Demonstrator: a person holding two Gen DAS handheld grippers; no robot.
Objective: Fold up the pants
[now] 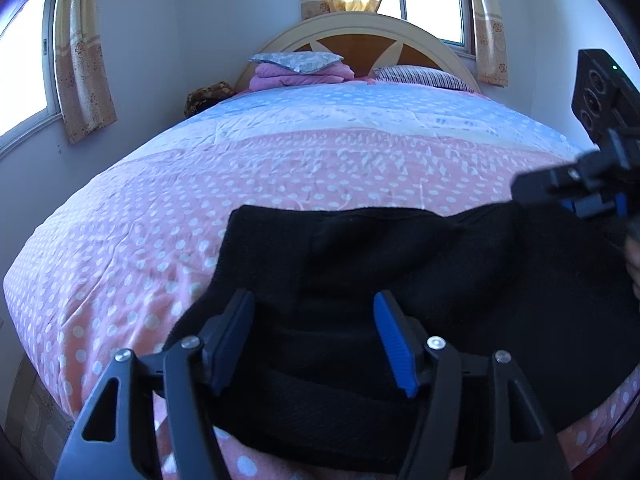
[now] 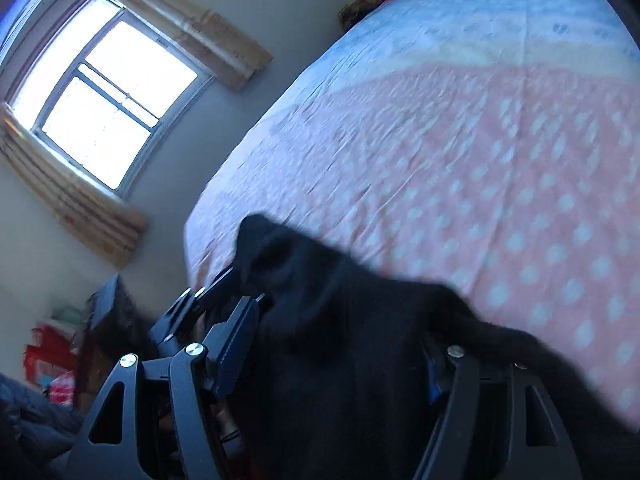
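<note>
Black fabric pants (image 2: pixel 352 340) drape between the spread fingers of the right tool (image 2: pixel 340 356), blurred, above a bed covered by a pink-and-blue polka-dot quilt (image 2: pixel 460 152). The left tool (image 2: pixel 224 292) meets the cloth's far edge, beneath a bright curtained window (image 2: pixel 108 108).

The pants (image 1: pixel 400 264) lie on the bed (image 1: pixel 280 160) at its near edge (pillows (image 1: pixel 420 76) far behind).

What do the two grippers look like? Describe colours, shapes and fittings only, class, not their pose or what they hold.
Both are black. The left gripper has angular linkage arms with triangular cut-outs, silver round screws and ribbed blue pads on its fingers. The right gripper shows the same arms, screws and a blue pad. Seen from the left wrist, its body carries round sockets and a small green light.
</note>
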